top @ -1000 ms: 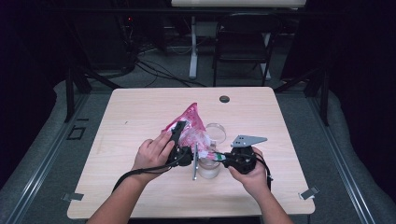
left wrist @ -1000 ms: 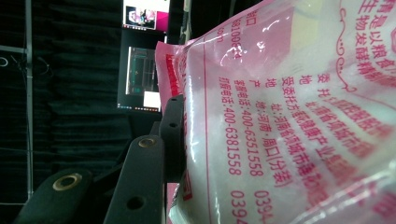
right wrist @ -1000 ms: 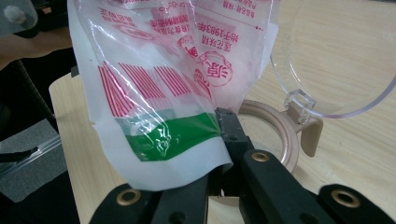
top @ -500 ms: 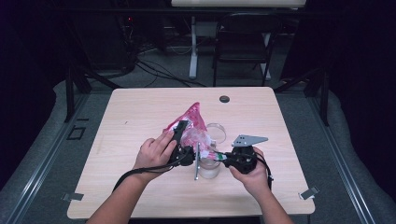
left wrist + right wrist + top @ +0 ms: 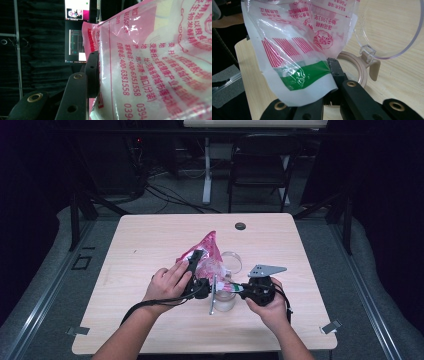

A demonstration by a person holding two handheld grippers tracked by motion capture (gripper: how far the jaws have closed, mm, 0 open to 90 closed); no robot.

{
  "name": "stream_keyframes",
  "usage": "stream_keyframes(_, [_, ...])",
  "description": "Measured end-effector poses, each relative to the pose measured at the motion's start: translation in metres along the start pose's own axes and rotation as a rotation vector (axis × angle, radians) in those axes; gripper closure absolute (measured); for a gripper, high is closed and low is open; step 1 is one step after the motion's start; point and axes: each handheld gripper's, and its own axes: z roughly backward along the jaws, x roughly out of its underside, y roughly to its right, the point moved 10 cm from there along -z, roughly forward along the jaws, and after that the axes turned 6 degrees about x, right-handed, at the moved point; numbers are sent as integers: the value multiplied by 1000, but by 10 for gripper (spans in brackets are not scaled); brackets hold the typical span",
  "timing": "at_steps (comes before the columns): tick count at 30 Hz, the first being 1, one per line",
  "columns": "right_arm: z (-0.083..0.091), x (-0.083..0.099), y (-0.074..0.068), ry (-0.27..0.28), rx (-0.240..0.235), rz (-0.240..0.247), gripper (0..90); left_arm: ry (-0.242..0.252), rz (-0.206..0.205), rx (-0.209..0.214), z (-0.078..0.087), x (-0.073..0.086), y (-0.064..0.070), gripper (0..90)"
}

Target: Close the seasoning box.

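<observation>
A pink printed plastic bag point(image 5: 209, 251) of white grains is held up over the middle of the table. My left gripper point(image 5: 198, 270) is shut on its side; in the left gripper view one black jaw presses the bag point(image 5: 155, 65) and the other is hidden behind it. My right gripper point(image 5: 239, 289) is shut on the bag's lower corner, jaws pinching the green band point(image 5: 304, 75). Just under the bag stands a clear jar point(image 5: 224, 300) with a beige rim point(image 5: 360, 75). Its hinged clear lid point(image 5: 392, 27) stands open behind it.
A small black round object point(image 5: 240, 226) lies near the table's far edge. A thin grey strip point(image 5: 212, 296) hangs by the jar; what it is cannot be told. A dark chair point(image 5: 260, 170) and cables sit beyond the wooden table point(image 5: 140, 245).
Both grippers and the bag have shifted slightly to the right, closer over the jar. Both grips are unchanged.
</observation>
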Motion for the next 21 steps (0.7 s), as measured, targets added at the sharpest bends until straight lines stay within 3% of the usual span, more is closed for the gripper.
stream_keyframes(10, [-1, 0, -1, 0, 0, 1, 900, -14, -64, 25, -2, 0, -1, 647])
stream_keyframes(21, [-2, 2, -2, -17, 2, 12, 900, -21, -84, 47, -4, 2, 0, 637])
